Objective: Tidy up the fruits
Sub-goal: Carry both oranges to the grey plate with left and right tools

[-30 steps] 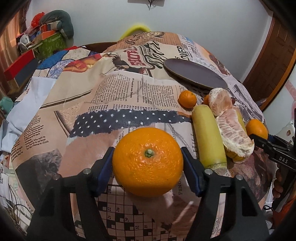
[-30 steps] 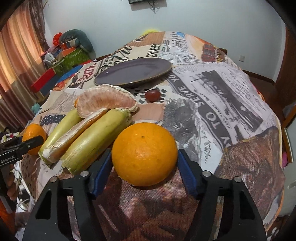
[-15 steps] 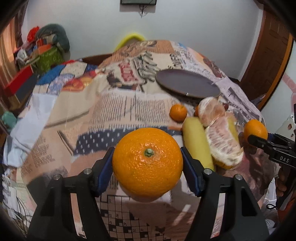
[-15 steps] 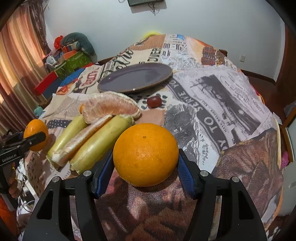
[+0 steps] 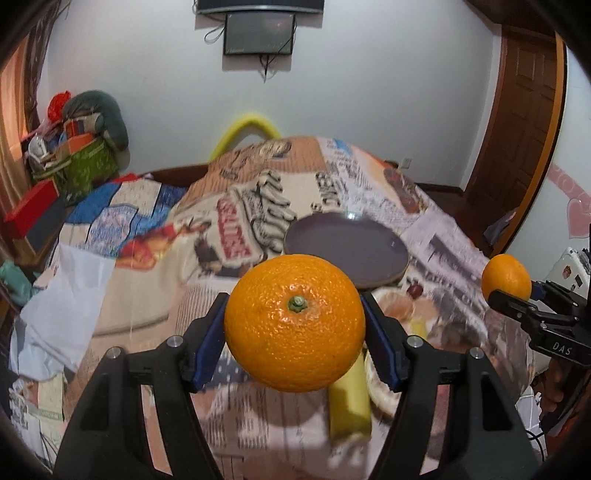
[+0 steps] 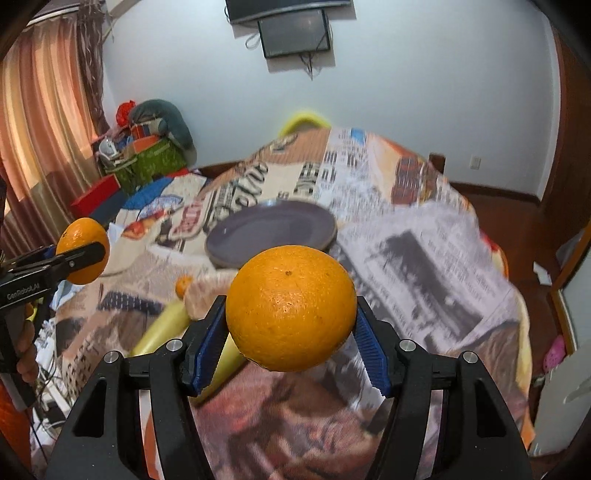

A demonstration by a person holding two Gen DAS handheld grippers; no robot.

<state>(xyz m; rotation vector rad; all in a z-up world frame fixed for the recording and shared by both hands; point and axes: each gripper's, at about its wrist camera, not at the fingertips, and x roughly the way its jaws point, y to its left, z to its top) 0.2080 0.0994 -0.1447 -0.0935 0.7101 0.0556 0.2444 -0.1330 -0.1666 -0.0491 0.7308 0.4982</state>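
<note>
Black-framed, both grippers are held above the table and tilted downward toward it, side by side. The left gripper (image 5: 294, 326) sits to the left of the right gripper (image 6: 290, 309), and each shows at the edge of the other's view, with part of a hand (image 6: 26, 349) gripping the left handle.

Below them lies a table draped in a newspaper-print cloth (image 6: 417, 258). A dark grey plate (image 6: 271, 232) rests near the middle of it. Nearer than the plate lies a cluster of other fruit: a pale yellow-green fruit (image 5: 350, 400), a peeled citrus (image 6: 201, 297), a small mandarin (image 6: 183, 286) and a dark red grape (image 5: 414, 290). Much of this cluster is hidden behind the held fruit and blurred. A dark screen (image 5: 259, 34) hangs on the white wall beyond, and a pile of boxes and bags (image 5: 74, 147) stands in the left corner by a curtain (image 6: 48, 122).

The left gripper's blue pads (image 5: 210, 341) pinch a large orange (image 5: 294, 323) at its sides, stem end facing the camera, clear of the cloth. The right gripper's blue pads (image 6: 371, 350) likewise pinch a second orange (image 6: 290, 308), held in the air above the cloth. Both jaws stand about half spread, filled by the fruit.
</note>
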